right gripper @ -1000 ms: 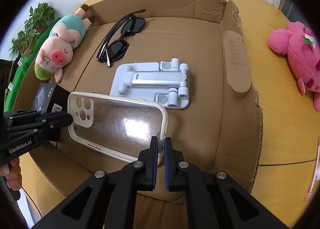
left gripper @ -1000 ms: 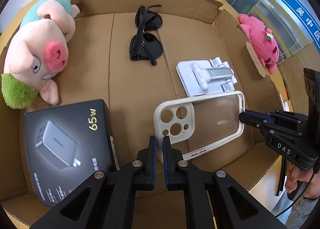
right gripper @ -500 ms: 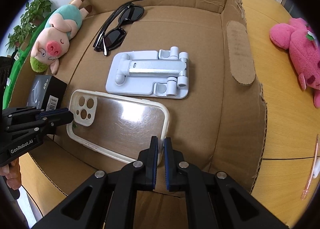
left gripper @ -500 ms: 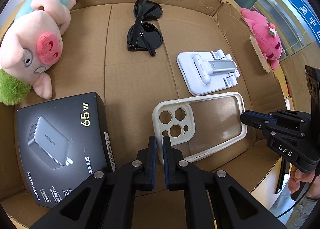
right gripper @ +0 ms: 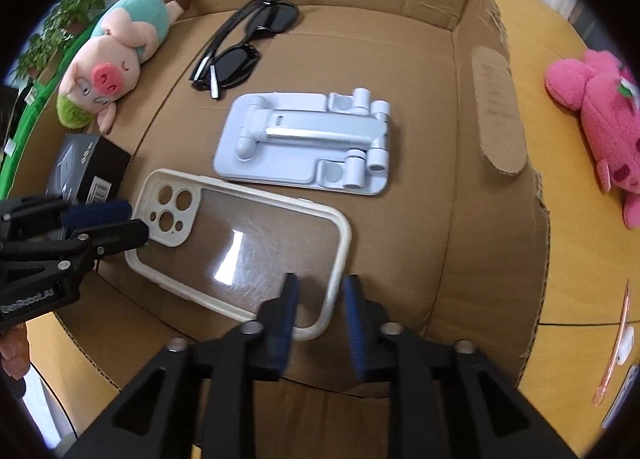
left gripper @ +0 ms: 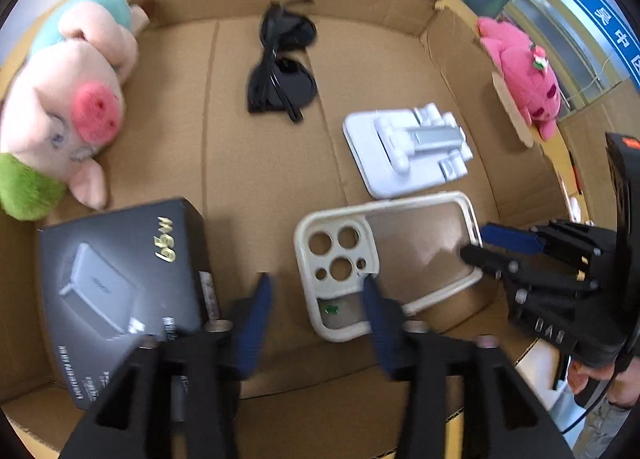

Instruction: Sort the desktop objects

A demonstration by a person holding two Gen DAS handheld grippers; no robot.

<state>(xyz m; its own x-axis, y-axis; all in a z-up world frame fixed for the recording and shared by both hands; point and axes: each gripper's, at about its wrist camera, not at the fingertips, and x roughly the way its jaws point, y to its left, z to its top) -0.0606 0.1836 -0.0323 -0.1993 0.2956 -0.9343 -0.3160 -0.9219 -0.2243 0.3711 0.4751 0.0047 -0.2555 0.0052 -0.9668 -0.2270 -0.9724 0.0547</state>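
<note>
A clear phone case with a cream rim [left gripper: 416, 243] [right gripper: 248, 243] lies flat in the cardboard box [left gripper: 260, 179] [right gripper: 400, 239], in front of the white phone stand. My left gripper [left gripper: 316, 291] [right gripper: 134, 219] stands over its camera-hole end. The jaws are opening; the rim is between the pads, which no longer press on it. My right gripper [right gripper: 320, 287] [left gripper: 476, 243] is at the opposite end. Its jaws are opening too, astride the rim without gripping it.
Also in the box are a pig plush [left gripper: 68, 107] [right gripper: 116, 63], black sunglasses [left gripper: 282, 71] [right gripper: 244, 43], a white folding phone stand [left gripper: 408, 151] [right gripper: 308, 143] and a black charger box [left gripper: 116, 279] [right gripper: 88, 167]. A pink plush [left gripper: 524, 75] [right gripper: 600, 119] lies outside on the yellow table [right gripper: 580, 259].
Both grippers were shut on the ends of the phone case. Their jaws have now parted and the case has been let go onto the box floor.
</note>
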